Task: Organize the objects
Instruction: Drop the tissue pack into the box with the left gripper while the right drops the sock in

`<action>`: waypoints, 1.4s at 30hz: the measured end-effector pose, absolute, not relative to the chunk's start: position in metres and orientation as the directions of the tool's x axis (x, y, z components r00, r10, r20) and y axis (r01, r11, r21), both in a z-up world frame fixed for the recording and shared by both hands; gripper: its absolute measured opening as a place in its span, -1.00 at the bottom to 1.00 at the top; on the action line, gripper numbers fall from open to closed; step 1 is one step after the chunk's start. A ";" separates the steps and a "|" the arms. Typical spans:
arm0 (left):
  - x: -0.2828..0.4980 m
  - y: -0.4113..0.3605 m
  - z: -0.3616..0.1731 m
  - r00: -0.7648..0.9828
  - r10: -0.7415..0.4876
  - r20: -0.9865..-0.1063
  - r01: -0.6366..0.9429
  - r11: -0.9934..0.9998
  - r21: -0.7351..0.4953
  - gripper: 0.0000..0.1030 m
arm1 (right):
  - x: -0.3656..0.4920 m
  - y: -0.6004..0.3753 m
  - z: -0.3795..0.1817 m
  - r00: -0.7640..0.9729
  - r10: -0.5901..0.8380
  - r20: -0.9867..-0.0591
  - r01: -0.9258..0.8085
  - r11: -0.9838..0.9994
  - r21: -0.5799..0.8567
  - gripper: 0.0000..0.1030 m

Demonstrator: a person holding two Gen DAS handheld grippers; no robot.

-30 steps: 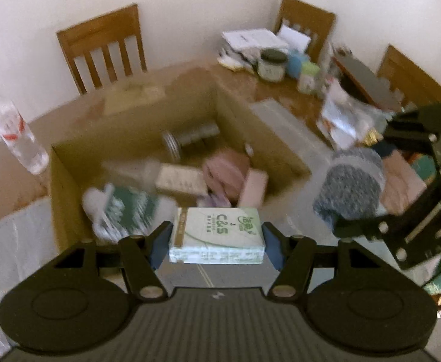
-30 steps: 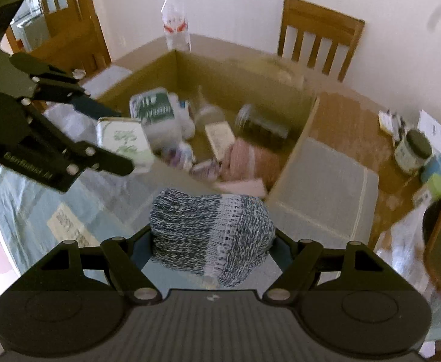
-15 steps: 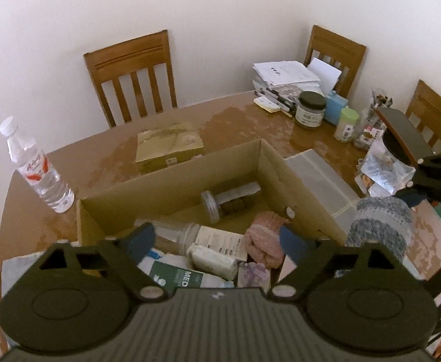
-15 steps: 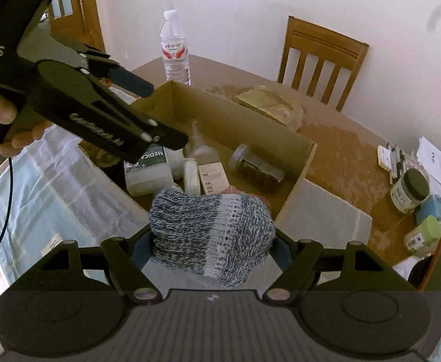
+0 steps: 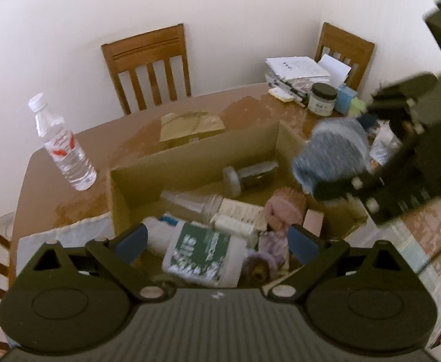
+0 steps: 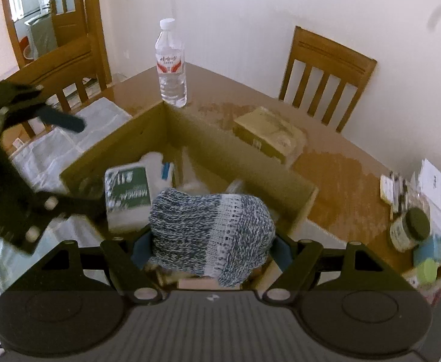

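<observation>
Blue-and-white marled knit bundle (image 6: 211, 229), brown cardboard box (image 6: 238, 154), green-labelled white bottle (image 5: 202, 253)

Cardboard box (image 5: 190, 163) on table (image 5: 54, 193), water bottle (image 5: 63, 147) left of box, flat packet (image 5: 190, 125) behind it, chair (image 5: 148, 66) beyond, jar (image 5: 322, 99) and papers (image 5: 295, 68) far right.

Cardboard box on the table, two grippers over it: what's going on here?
A person is packing loose items into the cardboard box with a gripper in each hand. The right gripper is clamped on a blue-and-white knitted bundle and holds it over the box. The left gripper has nothing between its fingers; its jaws are opening above a green-labelled pack lying in the box among bottles and a jar. A water bottle stands outside the box.
</observation>
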State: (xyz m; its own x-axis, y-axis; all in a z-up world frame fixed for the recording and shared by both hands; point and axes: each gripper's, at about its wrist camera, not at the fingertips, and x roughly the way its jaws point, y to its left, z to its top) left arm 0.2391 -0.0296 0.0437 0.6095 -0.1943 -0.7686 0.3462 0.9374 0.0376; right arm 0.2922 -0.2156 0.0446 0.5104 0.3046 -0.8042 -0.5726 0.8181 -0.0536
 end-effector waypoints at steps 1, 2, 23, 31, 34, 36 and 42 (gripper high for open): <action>0.237 -0.026 0.043 0.609 -0.193 -0.769 0.342 0.939 0.036 0.92 | 0.297 -0.212 0.045 0.510 0.301 -0.806 -0.573 0.817 -0.057 0.58; 0.235 -0.024 0.043 0.607 -0.189 -0.772 0.337 0.941 0.034 0.93 | 0.303 -0.209 0.045 0.504 0.299 -0.810 -0.575 0.816 -0.057 0.58; 0.225 0.002 0.036 0.573 -0.117 -0.811 0.328 0.940 0.097 0.94 | 0.364 -0.165 0.026 0.446 0.276 -0.851 -0.585 0.809 -0.045 1.00; 0.224 -0.003 0.036 0.583 -0.110 -0.805 0.316 0.943 0.100 0.95 | 0.353 -0.172 0.040 0.488 0.251 -0.836 -0.541 0.839 -0.063 1.00; 0.222 -0.008 0.035 0.588 -0.095 -0.803 0.309 0.944 0.115 0.95 | 0.343 -0.175 0.044 0.496 0.227 -0.838 -0.517 0.853 -0.075 1.00; 0.220 -0.010 0.036 0.598 -0.095 -0.796 0.305 0.945 0.116 0.95 | 0.337 -0.176 0.047 0.506 0.208 -0.837 -0.503 0.860 -0.090 1.00; 0.211 -0.013 0.032 0.626 -0.066 -0.777 0.229 0.968 0.102 0.96 | 0.313 -0.193 0.043 0.515 0.167 -0.841 -0.408 0.911 -0.068 1.00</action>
